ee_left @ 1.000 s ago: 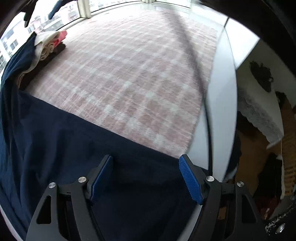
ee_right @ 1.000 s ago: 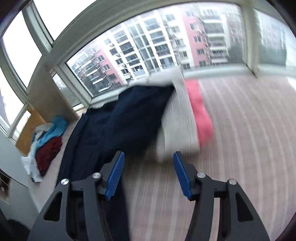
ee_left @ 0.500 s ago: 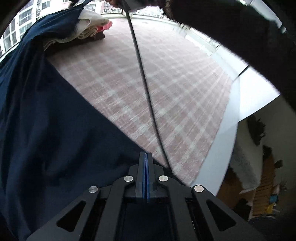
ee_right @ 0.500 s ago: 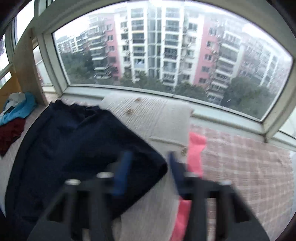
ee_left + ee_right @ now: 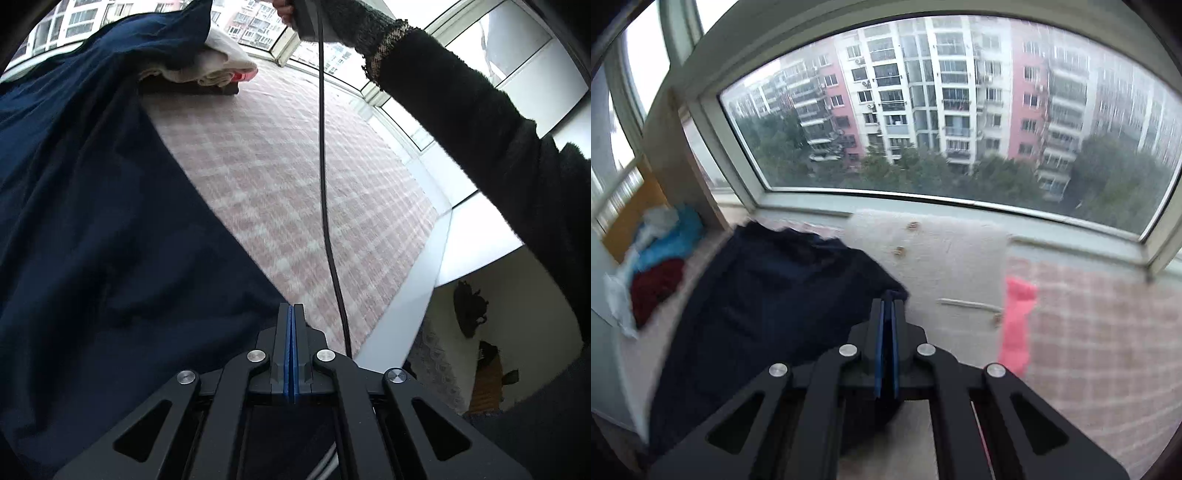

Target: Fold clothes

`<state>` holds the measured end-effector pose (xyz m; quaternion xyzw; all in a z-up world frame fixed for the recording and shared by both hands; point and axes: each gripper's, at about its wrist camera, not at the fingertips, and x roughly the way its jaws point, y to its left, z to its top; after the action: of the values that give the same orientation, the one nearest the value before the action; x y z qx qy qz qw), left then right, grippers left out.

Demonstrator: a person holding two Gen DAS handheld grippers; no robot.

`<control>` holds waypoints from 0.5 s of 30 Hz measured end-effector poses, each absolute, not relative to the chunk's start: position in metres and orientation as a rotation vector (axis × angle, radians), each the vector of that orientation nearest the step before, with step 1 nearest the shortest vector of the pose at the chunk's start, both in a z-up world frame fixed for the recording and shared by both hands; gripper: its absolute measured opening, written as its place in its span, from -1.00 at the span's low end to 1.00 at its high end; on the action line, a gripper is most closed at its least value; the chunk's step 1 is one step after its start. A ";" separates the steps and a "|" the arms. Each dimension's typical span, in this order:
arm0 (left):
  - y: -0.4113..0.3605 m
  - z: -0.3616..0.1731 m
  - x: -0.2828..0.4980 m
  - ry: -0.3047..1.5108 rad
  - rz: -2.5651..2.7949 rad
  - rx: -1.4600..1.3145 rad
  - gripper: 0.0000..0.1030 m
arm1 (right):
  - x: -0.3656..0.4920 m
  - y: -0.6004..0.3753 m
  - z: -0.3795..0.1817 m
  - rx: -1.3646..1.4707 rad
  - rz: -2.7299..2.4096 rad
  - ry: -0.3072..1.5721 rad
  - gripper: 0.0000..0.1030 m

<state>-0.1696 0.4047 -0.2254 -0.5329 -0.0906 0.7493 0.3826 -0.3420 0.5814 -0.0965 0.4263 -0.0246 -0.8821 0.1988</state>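
Both claws, left gripper point(image 5: 290, 314) and right gripper point(image 5: 887, 301), are clamped on the navy garment point(image 5: 768, 295) beside the folded cream cardigan point(image 5: 945, 266), so this fold looks barely begun.

left gripper point(image 5: 294, 314): jaws closed | right gripper point(image 5: 886, 306): jaws closed | sleeved right arm point(image 5: 461, 110) outstretched
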 end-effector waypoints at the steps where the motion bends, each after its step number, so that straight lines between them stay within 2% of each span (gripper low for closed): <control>1: 0.403 -0.226 -0.168 -0.234 1.899 -1.375 -0.81 | -0.342 0.574 -0.098 1.189 -2.468 -0.064 -0.93; 2: 0.403 -0.228 -0.167 -0.233 1.880 -1.397 -0.68 | -0.341 0.569 -0.098 1.198 -2.468 -0.042 -0.93; 3: 0.404 -0.231 -0.165 -0.226 1.856 -1.419 -0.46 | -0.341 0.567 -0.100 1.216 -2.466 -0.037 -0.93; 6: 0.422 -0.233 -0.149 -0.151 1.749 -1.437 -0.44 | -0.345 0.565 -0.102 1.281 -2.456 -0.065 -0.93; 10: 0.458 -0.234 -0.117 0.075 1.688 -1.412 -0.38 | -0.351 0.564 -0.103 1.349 -2.464 -0.084 -0.93; 15: 0.482 -0.244 -0.107 0.203 1.712 -1.419 -0.37 | -0.345 0.570 -0.095 1.360 -2.481 -0.078 -0.93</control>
<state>-0.1065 0.4824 -0.2436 -0.5711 0.0817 0.6888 0.4390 -0.3452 0.5703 -0.0945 0.4749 -0.0273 -0.8659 0.1551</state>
